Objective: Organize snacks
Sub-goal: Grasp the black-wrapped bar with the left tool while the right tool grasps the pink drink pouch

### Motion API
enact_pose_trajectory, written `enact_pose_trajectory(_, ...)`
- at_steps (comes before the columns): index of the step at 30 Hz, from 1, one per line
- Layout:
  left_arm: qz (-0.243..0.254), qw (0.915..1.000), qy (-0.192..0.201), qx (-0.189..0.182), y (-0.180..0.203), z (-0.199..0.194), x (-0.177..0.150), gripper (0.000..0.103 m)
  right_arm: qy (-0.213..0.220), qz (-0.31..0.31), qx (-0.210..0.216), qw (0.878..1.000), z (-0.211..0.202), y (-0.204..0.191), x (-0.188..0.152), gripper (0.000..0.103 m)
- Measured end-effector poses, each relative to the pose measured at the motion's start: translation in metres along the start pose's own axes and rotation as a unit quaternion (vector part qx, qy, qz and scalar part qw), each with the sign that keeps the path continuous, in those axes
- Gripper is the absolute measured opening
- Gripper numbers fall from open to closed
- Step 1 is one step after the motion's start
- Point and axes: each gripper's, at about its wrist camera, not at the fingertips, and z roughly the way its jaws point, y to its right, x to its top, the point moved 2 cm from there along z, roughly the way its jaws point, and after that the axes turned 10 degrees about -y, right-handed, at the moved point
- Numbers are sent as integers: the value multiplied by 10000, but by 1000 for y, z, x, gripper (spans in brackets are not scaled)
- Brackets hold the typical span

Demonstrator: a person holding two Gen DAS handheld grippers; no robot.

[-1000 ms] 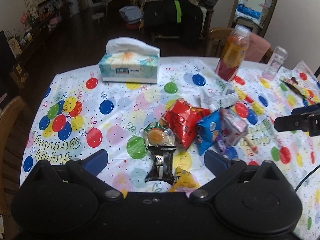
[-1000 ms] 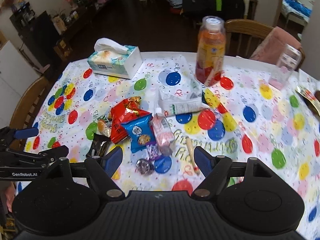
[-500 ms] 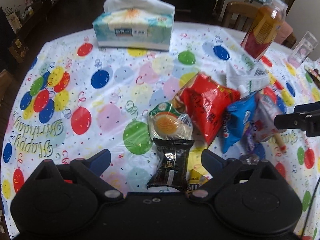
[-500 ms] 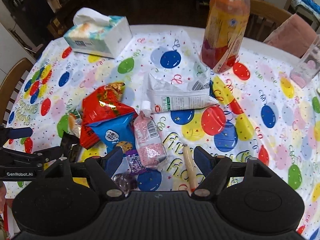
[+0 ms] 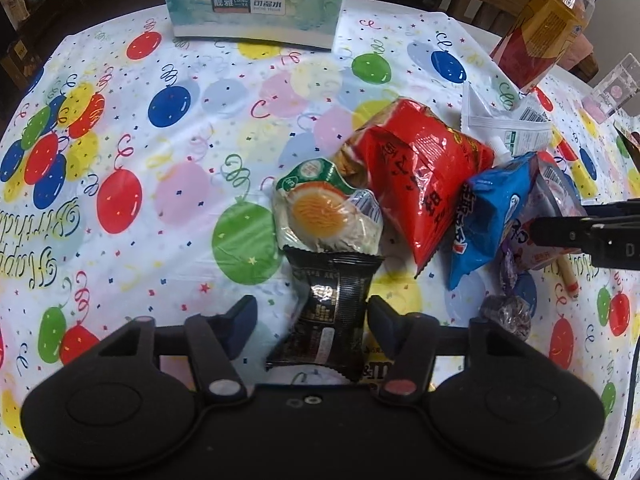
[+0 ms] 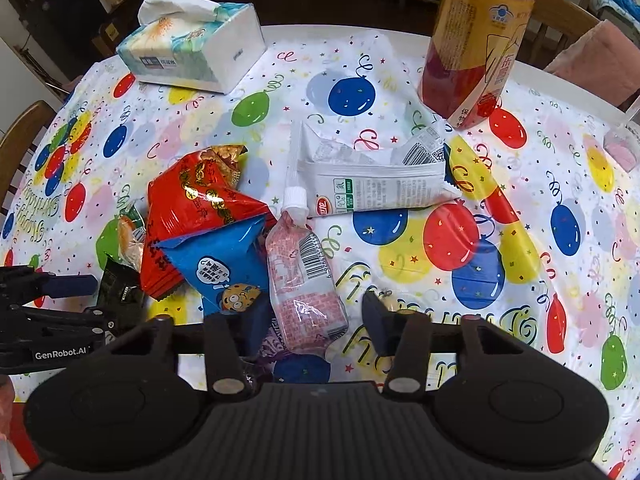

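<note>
**Both grippers low over the snack pile**

My left gripper (image 5: 308, 312) has its fingers spread wide around the black wrapper (image 5: 330, 312), right finger just beside it, not clamped. Beyond lie the orange-yolk pack (image 5: 324, 212), red bag (image 5: 424, 184) and blue cookie bag (image 5: 492, 216). My right gripper (image 6: 316, 320) is spread wide too, straddling the pink pouch (image 6: 304, 276), on the balloon tablecloth (image 6: 520, 208).

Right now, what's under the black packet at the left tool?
Under the black packet, a yellow wrapper pokes out at its near right corner; the rest is covered. Its far end touches the egg snack.
</note>
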Motion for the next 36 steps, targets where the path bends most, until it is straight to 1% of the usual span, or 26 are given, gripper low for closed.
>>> enact_pose_trajectory(1, 15, 10000, 11, -16, 1, 0, 0, 50, 17, -6, 14, 10000, 0, -1, 0, 40)
enact_pose_trajectory(2, 28, 10000, 20, -23, 2, 0, 0, 43, 36, -19, 16, 10000, -1, -2, -1, 38)
enact_pose_trajectory(3, 35, 10000, 31, -21, 2, 0, -1, 35, 52, -32, -27, 10000, -1, -3, -1, 37)
enact_pose_trajectory(6, 41, 10000, 55, -11, 3, -1, -1, 29, 90, -50, -92, 9999, -1, -5, -2, 36)
enact_pose_trajectory(8, 29, 10000, 68, -15, 2, -3, -1, 27, 126, 17, -111, 9999, -2, -5, -2, 36)
enact_pose_trajectory(15, -200, 9996, 137, -112, -10, -12, -4, 26, 274, 124, -212, 9993, -16, -5, -7, 34)
enact_pose_trajectory(18, -214, 9994, 214, -167, -13, -22, -5, 26, 317, 177, -317, 9988, -25, -4, -12, 34)
enact_pose_trajectory(22, -232, 9989, 324, -234, -15, -39, -7, 26, 396, 233, -281, 9985, -41, -1, -20, 34)
enact_pose_trajectory(28, -134, 9981, 467, -388, -13, -68, -17, 26, 570, 278, -234, 9977, -72, -5, -36, 33)
enact_pose_trajectory(36, 75, 9961, 659, -580, -6, -108, -40, 26, 819, 247, -119, 9963, -117, -17, -68, 33)
